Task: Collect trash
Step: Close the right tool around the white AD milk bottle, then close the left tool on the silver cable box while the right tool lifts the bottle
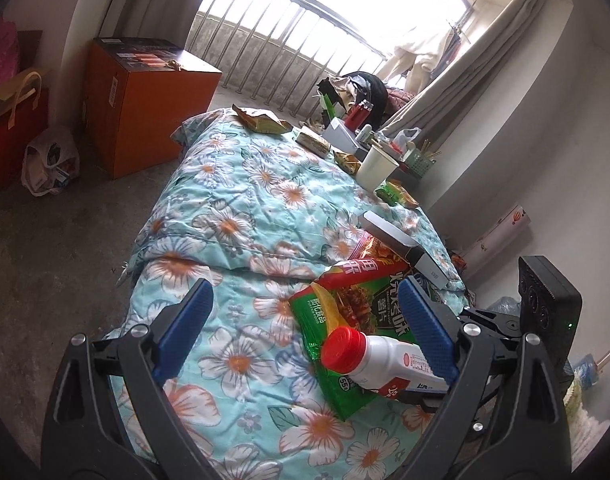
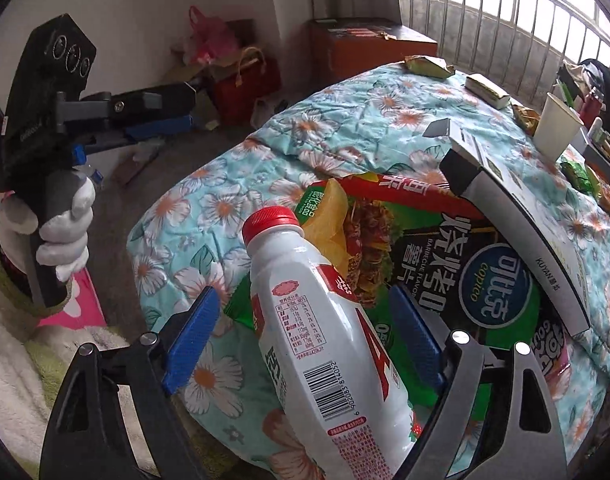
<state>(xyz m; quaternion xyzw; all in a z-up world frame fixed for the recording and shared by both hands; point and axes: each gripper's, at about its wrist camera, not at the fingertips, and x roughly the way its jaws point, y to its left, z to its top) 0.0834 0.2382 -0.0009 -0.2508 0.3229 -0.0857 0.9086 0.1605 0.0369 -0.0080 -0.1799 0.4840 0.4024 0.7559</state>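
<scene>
White plastic bottle (image 2: 325,336) lay on the chip bag (image 2: 437,264) at the quilt's (image 1: 233,216) near corner, between my right gripper's (image 2: 305,332) spread, unclenched fingers. My left gripper (image 1: 305,332) hung released, empty. I judged the rounded bottle could roll off the slick bag if one pad touched first.

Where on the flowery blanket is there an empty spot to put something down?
The blanket is bare on its left half, between the chip bag and the floor-side edge. The right side is crowded: the white bottle on the chip bag, a long box, then the paper cup and wrappers.
</scene>
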